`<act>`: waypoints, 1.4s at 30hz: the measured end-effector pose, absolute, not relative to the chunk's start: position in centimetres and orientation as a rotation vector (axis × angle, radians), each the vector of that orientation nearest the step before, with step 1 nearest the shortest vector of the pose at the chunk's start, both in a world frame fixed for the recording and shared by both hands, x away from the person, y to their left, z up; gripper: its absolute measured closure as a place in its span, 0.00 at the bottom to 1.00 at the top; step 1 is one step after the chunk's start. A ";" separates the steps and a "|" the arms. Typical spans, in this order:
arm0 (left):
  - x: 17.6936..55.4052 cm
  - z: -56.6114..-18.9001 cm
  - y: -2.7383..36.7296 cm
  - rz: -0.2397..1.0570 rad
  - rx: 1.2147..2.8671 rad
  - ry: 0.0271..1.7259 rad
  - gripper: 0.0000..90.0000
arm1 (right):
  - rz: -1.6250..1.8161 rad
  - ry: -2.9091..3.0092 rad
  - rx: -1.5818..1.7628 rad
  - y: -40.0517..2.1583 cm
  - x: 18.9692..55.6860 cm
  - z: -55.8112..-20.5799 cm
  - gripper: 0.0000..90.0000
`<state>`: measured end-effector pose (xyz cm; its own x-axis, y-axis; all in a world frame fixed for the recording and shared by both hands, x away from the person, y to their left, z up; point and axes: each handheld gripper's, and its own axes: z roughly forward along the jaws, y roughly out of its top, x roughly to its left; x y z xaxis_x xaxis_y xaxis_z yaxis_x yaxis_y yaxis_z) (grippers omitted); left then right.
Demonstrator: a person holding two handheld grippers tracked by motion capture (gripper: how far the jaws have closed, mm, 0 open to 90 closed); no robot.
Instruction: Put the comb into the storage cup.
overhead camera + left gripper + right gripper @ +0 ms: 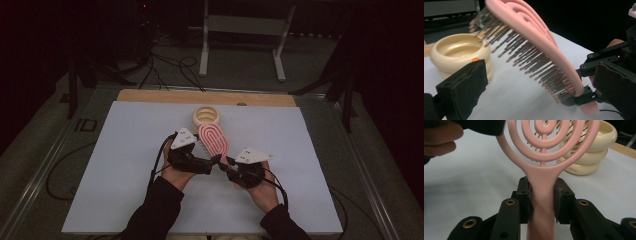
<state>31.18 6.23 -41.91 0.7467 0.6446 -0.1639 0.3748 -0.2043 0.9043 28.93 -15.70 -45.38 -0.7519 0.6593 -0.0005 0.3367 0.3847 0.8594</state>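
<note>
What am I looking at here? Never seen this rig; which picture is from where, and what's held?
A person at a table holds a hand-held gripper in each hand. The high view looks down from above; the other two come from cameras riding on each gripper. The right hand-held gripper is shut on the handle of a pink hairbrush, lifted with bristles facing down. The left hand-held gripper stands open beside the brush; its pads press on nothing. Behind the brush a cream ribbed bowl sits on the white tabletop.
</note>
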 end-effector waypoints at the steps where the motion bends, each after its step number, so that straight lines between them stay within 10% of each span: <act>1: 31.2 -41.9 6.1 0.294 1.820 0.795 0.00 | 1.316 2.305 0.864 -15.6 28.9 -45.4 0.78; 17: 31.6 -42.2 4.8 0.197 1.790 0.828 0.12 | 1.323 2.308 0.845 -15.5 28.7 -45.3 0.78; 42: 31.8 -42.3 4.5 0.122 1.761 0.890 0.68 | 1.297 2.299 0.828 -15.2 28.5 -45.4 0.78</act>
